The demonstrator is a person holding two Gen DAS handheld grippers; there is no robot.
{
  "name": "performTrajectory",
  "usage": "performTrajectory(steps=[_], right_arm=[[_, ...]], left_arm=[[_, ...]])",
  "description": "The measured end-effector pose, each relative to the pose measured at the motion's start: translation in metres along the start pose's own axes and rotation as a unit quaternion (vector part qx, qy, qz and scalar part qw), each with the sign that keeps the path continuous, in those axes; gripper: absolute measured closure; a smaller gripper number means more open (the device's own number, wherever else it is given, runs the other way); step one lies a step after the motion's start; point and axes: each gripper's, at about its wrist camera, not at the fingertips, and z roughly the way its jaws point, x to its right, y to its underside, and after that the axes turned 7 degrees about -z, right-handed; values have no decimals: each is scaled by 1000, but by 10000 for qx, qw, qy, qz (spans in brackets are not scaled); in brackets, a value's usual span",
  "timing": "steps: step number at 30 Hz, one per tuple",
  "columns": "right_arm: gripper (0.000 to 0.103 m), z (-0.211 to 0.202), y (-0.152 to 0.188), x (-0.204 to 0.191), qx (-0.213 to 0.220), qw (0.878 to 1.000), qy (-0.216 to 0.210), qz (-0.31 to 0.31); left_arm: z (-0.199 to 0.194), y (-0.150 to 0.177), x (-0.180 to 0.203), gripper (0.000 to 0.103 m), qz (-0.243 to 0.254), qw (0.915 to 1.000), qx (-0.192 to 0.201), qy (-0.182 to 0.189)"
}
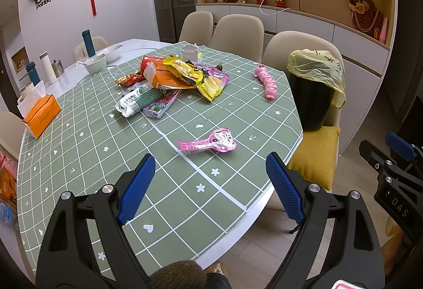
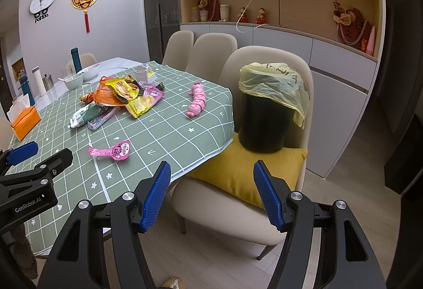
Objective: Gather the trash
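Observation:
A pile of crumpled snack wrappers [image 1: 171,77] [image 2: 121,96] lies mid-table on the green checked cloth [image 1: 87,156]. One pink wrapper [image 1: 208,143] [image 2: 112,151] lies alone, nearer the front edge. My left gripper [image 1: 210,156] hovers open just short of that pink wrapper, holding nothing. My right gripper [image 2: 212,164] is open and empty off the table's right edge, over the chair. A black bin [image 1: 314,104] [image 2: 264,125] lined with a yellow bag [image 2: 275,85] stands on a yellow cushion [image 2: 238,172] on that chair.
A pink caterpillar toy [image 1: 267,82] [image 2: 197,100] lies near the table's right edge. An orange tissue box [image 1: 42,114], bowls [image 1: 96,63] and bottles [image 1: 88,43] stand at the left and back. Beige chairs [image 1: 238,32] line the far side. Wood floor [image 2: 343,183] lies to the right.

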Motion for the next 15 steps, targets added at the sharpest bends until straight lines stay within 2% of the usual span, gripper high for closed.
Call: performTrajectory(steps=[15], right_arm=[[41, 0, 1, 0, -7, 10000, 2, 7]], left_arm=[[1, 0, -1, 21, 0, 10000, 4, 5]])
